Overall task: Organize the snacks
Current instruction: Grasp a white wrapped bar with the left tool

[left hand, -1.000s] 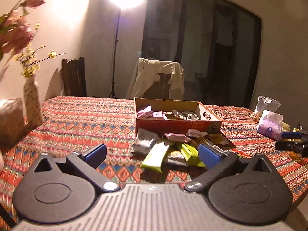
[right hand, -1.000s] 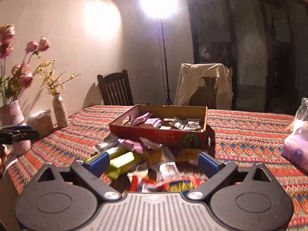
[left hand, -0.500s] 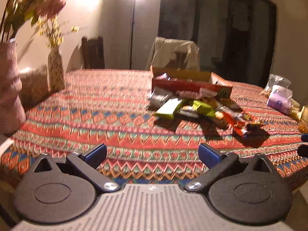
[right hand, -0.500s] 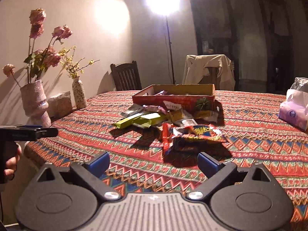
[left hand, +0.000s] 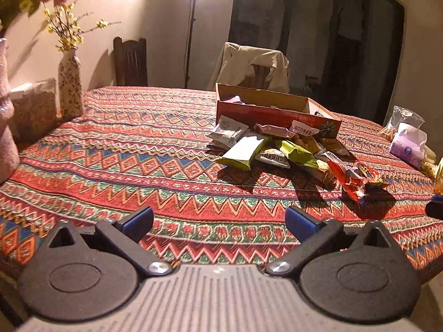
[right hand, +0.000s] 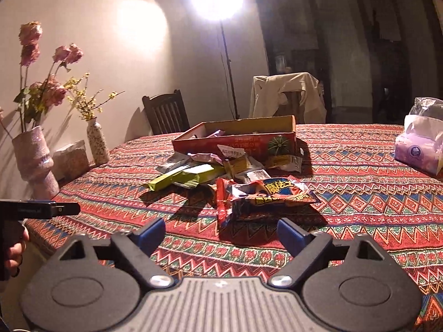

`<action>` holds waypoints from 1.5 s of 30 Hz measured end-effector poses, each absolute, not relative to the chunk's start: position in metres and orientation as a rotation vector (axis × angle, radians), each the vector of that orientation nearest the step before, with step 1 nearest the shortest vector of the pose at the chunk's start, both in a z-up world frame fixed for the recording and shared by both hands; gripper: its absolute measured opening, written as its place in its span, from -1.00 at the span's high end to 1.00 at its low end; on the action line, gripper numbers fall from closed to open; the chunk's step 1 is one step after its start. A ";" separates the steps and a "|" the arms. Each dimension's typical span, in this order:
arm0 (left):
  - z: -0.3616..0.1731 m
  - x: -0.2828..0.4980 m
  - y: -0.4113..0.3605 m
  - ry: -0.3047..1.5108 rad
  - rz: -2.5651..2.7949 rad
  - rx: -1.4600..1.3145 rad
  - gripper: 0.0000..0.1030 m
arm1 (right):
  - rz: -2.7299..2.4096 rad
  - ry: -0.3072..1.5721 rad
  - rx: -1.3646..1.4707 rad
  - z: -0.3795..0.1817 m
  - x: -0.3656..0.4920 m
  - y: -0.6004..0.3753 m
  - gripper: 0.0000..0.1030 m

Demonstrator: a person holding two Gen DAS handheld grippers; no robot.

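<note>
Nearest, right gripper (right hand: 221, 231) with fingers spread but closing on nothing, left gripper (left hand: 219, 220) with fingers spread wide, both over bare tabletop (left hand: 116, 149) near its front edge. Farther, snack packets (right hand: 221, 171) heaped before one cardboard box (right hand: 235, 135), overlapped, hard to count. Box contents mostly hidden; beyond, two vases (right hand: 95, 141).
</note>
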State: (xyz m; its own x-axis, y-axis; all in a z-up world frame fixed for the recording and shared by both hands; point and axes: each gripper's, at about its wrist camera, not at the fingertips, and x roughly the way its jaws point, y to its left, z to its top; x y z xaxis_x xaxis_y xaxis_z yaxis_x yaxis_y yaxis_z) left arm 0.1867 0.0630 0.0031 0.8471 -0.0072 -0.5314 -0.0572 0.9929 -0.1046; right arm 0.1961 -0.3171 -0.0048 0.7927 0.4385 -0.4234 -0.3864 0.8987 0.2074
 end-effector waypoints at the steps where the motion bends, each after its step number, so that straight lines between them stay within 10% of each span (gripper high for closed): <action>1: 0.003 0.195 0.064 0.568 0.015 -0.116 -1.00 | 0.437 0.492 0.112 -0.005 0.202 -0.317 -0.67; 13: -0.004 0.330 0.070 0.605 -0.041 0.072 -1.00 | 0.387 0.492 0.082 -0.004 0.279 -0.305 -0.65; 24: -0.015 0.443 0.073 0.640 -0.094 0.064 -0.96 | 0.501 0.526 -0.023 -0.005 0.383 -0.265 -0.25; 37: -0.036 0.468 0.085 0.686 -0.212 -0.005 -0.16 | 0.653 0.604 -0.221 -0.018 0.516 -0.196 0.06; 45: -0.021 0.450 0.077 0.668 -0.145 0.018 0.20 | 0.663 0.576 -0.201 -0.027 0.515 -0.194 0.73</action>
State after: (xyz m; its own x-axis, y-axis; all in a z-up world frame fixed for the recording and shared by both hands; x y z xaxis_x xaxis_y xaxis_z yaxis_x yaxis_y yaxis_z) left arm 0.4503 0.0773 -0.0215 0.7752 -0.1282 -0.6185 0.1400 0.9897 -0.0296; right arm 0.5146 -0.1939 -0.0274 0.6395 0.5229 -0.5636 -0.6310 0.7758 0.0037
